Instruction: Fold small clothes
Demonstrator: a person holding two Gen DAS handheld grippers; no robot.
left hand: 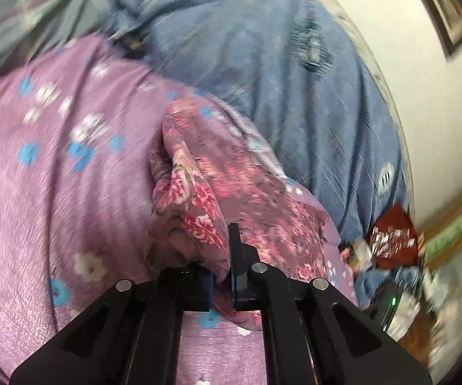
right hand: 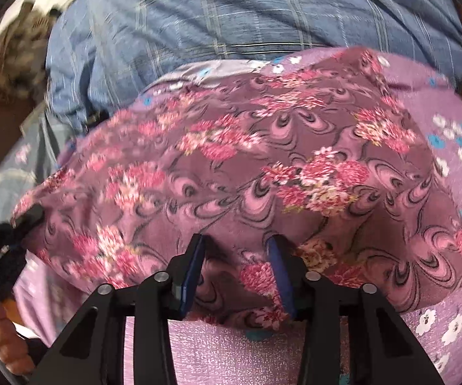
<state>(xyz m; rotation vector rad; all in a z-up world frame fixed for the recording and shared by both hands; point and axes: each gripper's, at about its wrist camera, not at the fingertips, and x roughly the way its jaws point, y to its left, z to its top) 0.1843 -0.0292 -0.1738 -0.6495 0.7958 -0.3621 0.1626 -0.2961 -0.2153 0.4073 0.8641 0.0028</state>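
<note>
Looking through the left wrist camera first, I see my left claw [left hand: 221, 276] pinched nearly shut on a bunched fold of the mauve, pink-flowered thin cloth garment [left hand: 195, 199]. Its right finger [left hand: 235, 240] stands clear of the fabric; the left one is buried under the gathered cloth. From here the garment runs away from the claw toward the upper middle and off to the right, draped over the lilac bedsheet printed with white and blue flowers [left hand: 54, 160]. Beyond it lies a rumpled blue checked quilt [left hand: 263, 64], and at the right edge a dark red patterned cloth [left hand: 394, 240] sits beside a cream wall [left hand: 423, 80]. The whole view is smeared by motion.

Switching to the right wrist camera, the garment [right hand: 263, 166] spreads broad across the frame, its long axis running left to right, lying on the lilac bedsheet [right hand: 231, 346] with the blue quilt [right hand: 231, 16] behind it. My right claw [right hand: 237, 250] stands moderately wide, both blue-padded fingers [right hand: 279, 269] pressed against the garment's near hem, with cloth lying between them; I cannot tell whether it has any grip on the fabric. At the far left the left claw [right hand: 29, 215] meets the garment's left end, and the bare left hand [right hand: 6, 343] shows below it.
</note>
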